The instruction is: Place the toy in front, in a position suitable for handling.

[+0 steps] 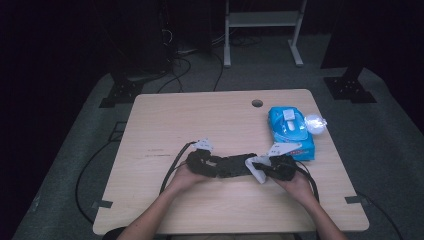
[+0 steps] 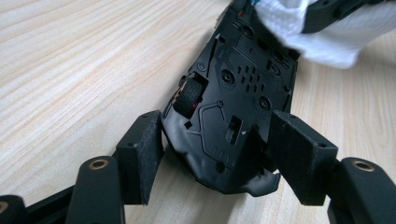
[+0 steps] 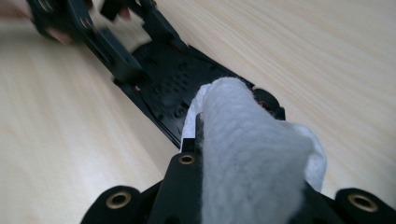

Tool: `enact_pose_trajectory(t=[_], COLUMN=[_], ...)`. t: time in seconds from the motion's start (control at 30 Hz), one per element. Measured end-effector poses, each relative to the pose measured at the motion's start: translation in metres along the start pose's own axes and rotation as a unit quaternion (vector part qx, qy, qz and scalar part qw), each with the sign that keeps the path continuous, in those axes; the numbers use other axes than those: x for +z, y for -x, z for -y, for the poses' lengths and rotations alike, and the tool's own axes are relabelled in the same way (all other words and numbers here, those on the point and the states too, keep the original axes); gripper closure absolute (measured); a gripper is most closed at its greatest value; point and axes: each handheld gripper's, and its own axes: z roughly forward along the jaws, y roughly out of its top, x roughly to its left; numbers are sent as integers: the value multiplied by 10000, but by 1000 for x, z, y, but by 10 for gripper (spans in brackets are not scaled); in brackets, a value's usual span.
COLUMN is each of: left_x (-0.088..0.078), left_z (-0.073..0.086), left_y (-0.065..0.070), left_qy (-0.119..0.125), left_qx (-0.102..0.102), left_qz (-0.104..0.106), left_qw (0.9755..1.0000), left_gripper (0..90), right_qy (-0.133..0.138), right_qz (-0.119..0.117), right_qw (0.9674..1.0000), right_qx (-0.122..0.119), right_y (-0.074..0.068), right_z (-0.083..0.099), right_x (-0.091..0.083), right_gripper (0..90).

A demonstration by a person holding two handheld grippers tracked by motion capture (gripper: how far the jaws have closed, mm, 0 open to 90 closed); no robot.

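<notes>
A black toy car (image 2: 233, 93) lies upside down on the wooden table (image 1: 165, 120), its chassis and one wheel facing up. My left gripper (image 2: 219, 140) is shut on one end of the car, a pad pressed against each side. My right gripper (image 3: 219, 121) is shut on a folded white wipe (image 3: 247, 154), which wraps over its jaws and rests on the car's far end (image 3: 163, 84). In the high view the two grippers, left (image 1: 216, 165) and right (image 1: 260, 167), face each other with the car (image 1: 234, 166) between them near the table's front middle.
A blue pack of wipes (image 1: 292, 131) lies at the right of the table, just behind my right hand, with a clear plastic piece (image 1: 315, 122) beside it. A cable hole (image 1: 257, 103) sits near the far edge. Cables trail off both grippers.
</notes>
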Motion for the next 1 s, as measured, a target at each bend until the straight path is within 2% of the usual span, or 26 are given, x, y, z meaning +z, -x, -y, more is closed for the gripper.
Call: enact_pose_trajectory(t=[0.07,0.13,0.17,0.23,0.3,0.37,0.4,0.47,0.5,0.53,0.57,0.6,0.63,0.73,0.8,0.9,0.93,0.97,1.0], left_x=[0,0,0,0,0,1,1,3,4,5,5,7,9,9,8,6,6,5,5], left_z=[0,0,0,0,0,0,0,-3,-3,-3,-3,-3,-3,-5,-6,-5,-5,-5,-5], left_y=[0,0,0,0,0,-1,-2,-6,-8,-11,-11,-13,-12,-11,-8,2,2,8,11], left_qy=[11,11,4,12,13,-2,-17,-153,-171,-178,-178,-145,-130,-190,-180,-100,-100,-75,-68], left_qx=[-24,-44,-45,-54,-68,-53,-75,-191,-234,-305,-305,-416,-419,-330,-184,105,105,326,397], left_qz=[17,6,3,20,36,59,90,126,164,286,286,463,507,478,396,147,147,-23,-93], left_qw=[10000,10000,10000,10000,10000,10000,9999,9996,9994,9990,9990,9980,9977,9981,9989,9998,9998,9994,9991], left_gripper=[369,369,370,370,370,369,365,328,289,288,291,315,336,332,333,334,335,335,335], right_qy=[-63,-267,-228,-312,-300,-241,-251,-282,-283,-267,-231,-201,-181,-110,-85,-38,-38,-8,-1], right_qz=[-11,5,27,48,-3,-1,40,114,110,101,85,86,88,153,218,246,246,273,282], right_qw=[10000,9996,9997,9994,9995,9995,9990,9981,9981,9980,9980,9979,9977,9969,9962,9955,9955,9952,9952], right_qx=[-1,-63,-82,-105,-101,-219,-380,-528,-545,-561,-574,-617,-642,-760,-837,-912,-912,-941,-936], right_y=[-1,-4,-5,-5,-5,-6,-8,-10,-10,-9,-9,-9,-9,-11,-14,-16,-16,-17,-17], right_z=[0,3,4,5,8,11,11,10,10,11,12,13,13,16,17,20,20,21,22], right_x=[1,6,5,2,0,0,1,2,2,2,2,2,2,2,1,0,0,0,0], right_gripper=[840,840,840,840,841,843,843,844,844,844,845,845,845,846,847,848,848,849,849])
